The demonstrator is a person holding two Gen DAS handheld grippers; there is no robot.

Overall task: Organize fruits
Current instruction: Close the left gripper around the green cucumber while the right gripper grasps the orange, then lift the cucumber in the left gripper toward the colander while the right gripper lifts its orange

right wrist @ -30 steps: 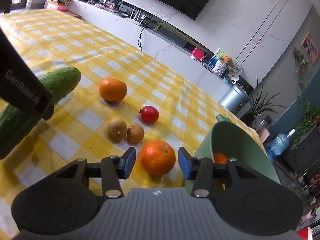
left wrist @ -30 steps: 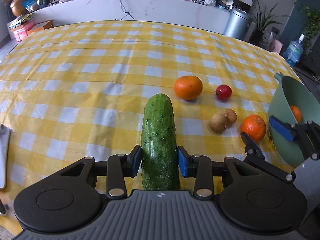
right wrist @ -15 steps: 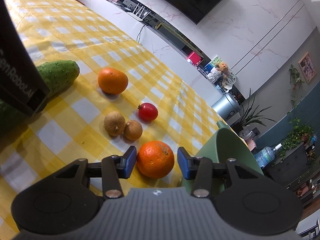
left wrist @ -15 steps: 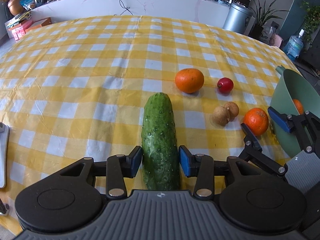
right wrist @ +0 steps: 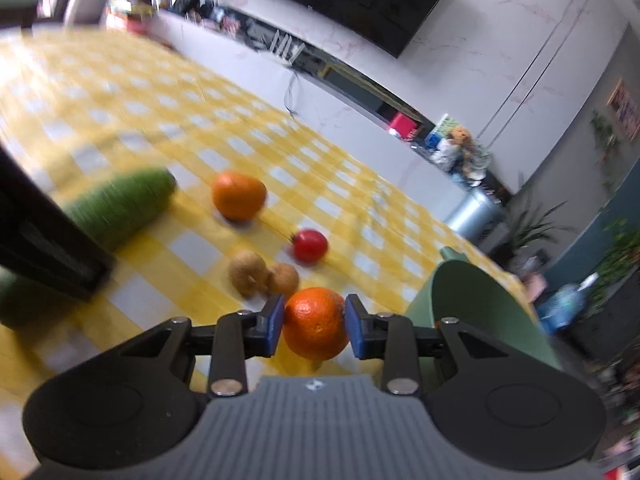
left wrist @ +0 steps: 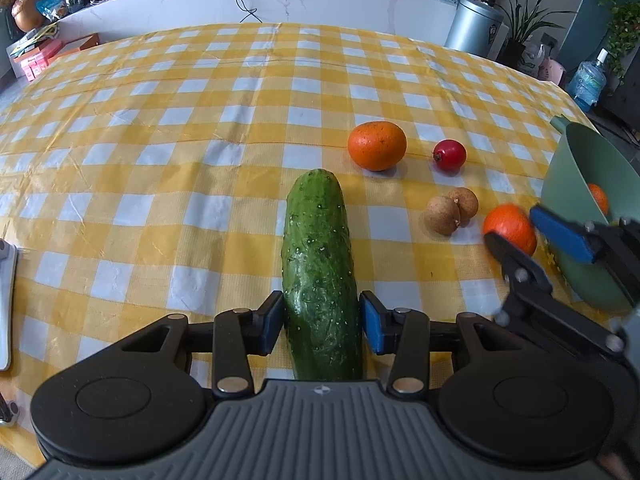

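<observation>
A green cucumber [left wrist: 320, 264] lies on the yellow checked tablecloth between the pads of my left gripper [left wrist: 320, 322]. Its jaws are opening, and a thin gap shows at the right pad. My right gripper [right wrist: 315, 330] is closing on an orange [right wrist: 315, 322], with both blue pads against its sides, just left of the green bowl [right wrist: 472, 296]. In the left wrist view this orange [left wrist: 508, 226] sits between the right gripper's fingers [left wrist: 560, 232], next to the bowl [left wrist: 576, 168], which holds another orange [left wrist: 598, 198].
On the cloth lie a loose orange [left wrist: 376, 146], a small red fruit [left wrist: 450, 154] and two brown round fruits [left wrist: 452, 210]. A white object [left wrist: 6, 304] sits at the left table edge. A metal bin [left wrist: 474, 32] stands beyond the far edge.
The left jaws have widened slightly around the cucumber. The right jaws have closed from wide apart onto the orange, and the right wrist view has swung and blurred.
</observation>
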